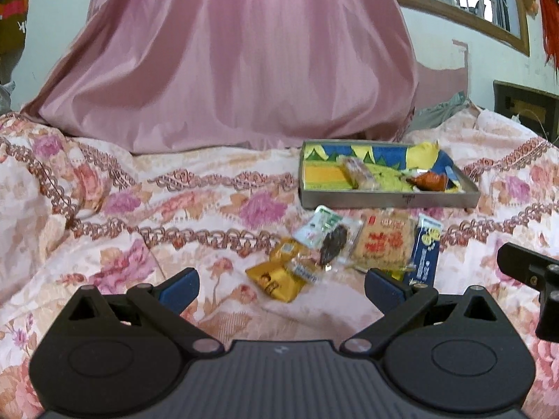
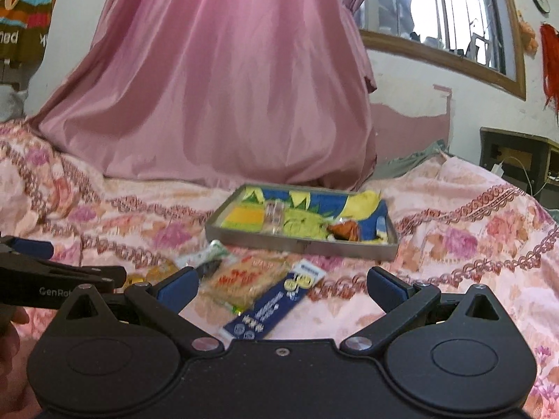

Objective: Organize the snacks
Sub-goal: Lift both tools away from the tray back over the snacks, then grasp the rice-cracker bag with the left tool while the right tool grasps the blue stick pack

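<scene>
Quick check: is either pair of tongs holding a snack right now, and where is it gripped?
Nothing is held. The left tongs and right tongs are both open and empty above the loose snack packets.

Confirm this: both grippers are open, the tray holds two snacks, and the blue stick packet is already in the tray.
Wrong on the packet. The right wrist view shows the blue stick packet lying on the bedspread, in front of the tray. The rest stands.

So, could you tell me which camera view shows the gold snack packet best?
The left wrist view: the gold snack packet lies whole and unobstructed on the bedspread, between the open fingers. In the right wrist view only a gold sliver shows, mostly hidden behind the left gripper.
</scene>
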Tool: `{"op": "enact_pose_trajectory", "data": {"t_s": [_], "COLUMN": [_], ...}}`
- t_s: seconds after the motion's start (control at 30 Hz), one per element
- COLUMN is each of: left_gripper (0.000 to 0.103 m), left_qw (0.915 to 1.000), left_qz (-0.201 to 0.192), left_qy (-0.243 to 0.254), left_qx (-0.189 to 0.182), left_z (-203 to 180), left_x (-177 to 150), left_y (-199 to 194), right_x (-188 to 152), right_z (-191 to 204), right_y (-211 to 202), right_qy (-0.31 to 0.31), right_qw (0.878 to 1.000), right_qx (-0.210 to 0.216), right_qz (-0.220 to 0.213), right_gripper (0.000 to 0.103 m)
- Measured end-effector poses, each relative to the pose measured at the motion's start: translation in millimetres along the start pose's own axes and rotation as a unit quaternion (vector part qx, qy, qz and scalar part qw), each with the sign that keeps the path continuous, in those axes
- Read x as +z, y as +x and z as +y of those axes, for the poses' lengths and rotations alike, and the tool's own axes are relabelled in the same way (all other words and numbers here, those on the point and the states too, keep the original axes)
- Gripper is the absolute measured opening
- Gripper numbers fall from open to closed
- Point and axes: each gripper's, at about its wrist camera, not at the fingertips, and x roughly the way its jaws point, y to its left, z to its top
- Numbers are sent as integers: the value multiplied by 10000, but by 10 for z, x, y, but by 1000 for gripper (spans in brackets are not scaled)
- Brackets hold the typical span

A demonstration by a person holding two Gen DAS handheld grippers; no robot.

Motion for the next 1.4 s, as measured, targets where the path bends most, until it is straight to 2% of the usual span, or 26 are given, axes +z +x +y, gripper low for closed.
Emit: {"op": "enact_pose_trajectory", "data": {"t_s": [0.33, 0.67, 0.9, 1.4], "left_gripper": [103, 103, 103, 103], "left_qw": [9994, 9981, 9982, 9964], "left_qz": [335, 603, 562, 787], "left_qy": [12, 76, 220, 304], "left_qx": [-15, -53, -29, -94], "left_z": [83, 90, 73, 261], "left_x": [-114, -167, -143, -69], "left_y": [192, 406, 510, 868], "right_x": [-93, -149, -165, -213], "right_z": [130, 116, 92, 105], "right_y": [183, 367, 466, 714], "right_qy": [-216, -82, 50, 177], "right_qw": [9988, 9970, 9961, 9938], "right_qx": [105, 90, 67, 102], "right_qz": [421, 760, 875, 1090], "right_gripper": [102, 102, 102, 102]}}
